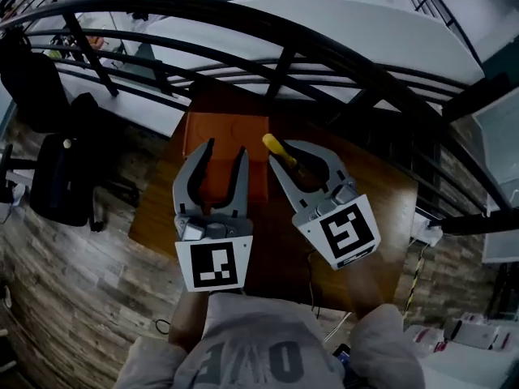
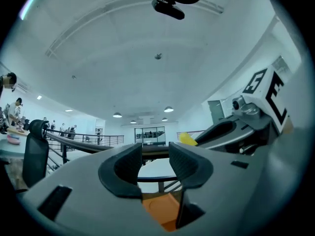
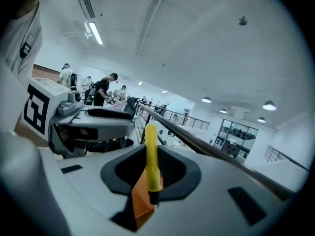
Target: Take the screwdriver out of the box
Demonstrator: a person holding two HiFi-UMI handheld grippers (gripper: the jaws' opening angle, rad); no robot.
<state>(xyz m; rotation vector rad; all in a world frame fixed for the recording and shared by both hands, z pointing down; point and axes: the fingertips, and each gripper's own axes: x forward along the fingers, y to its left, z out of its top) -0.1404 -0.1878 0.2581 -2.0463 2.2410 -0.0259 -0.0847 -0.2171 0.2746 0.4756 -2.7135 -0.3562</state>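
Above the orange box (image 1: pixel 223 128), over the wooden tabletop (image 1: pixel 381 209), the right tongs (image 1: pixel 284 156) were closed narrow on the screwdriver (image 1: pixel 274 146). They carried it in the air, clear of the box, so it looked to be out already. The left tongs (image 1: pixel 225 148) hung just beside them, spread apart with nothing between them. Only the box and a black railing (image 1: pixel 324 55) showed through their gap in the left gripper view.

The screwdriver was probably light and quite stiff, a thing one pair of tongs could carry with ease. Its round, smooth handle was likely the weak point. In a two-sided pinch it might swivel about the pads or slide lengthways if the tongs tipped. The safest hold seemed to be on the handle itself, close to where it met the dark part, rather than on the thin metal. That was about where the pinch sat. In the right gripper view the handle (image 3: pixel 150 151) ran straight through the middle of the closed right tongs (image 3: pixel 151 181), with its dark end toward the camera.

The handle was bright yellow, slim and rounded at its free end. That end stuck out past the tips, away from the person. Below the yellow came a short dark stub, a collar or the start of the shaft. The blade and tip could not be made out.
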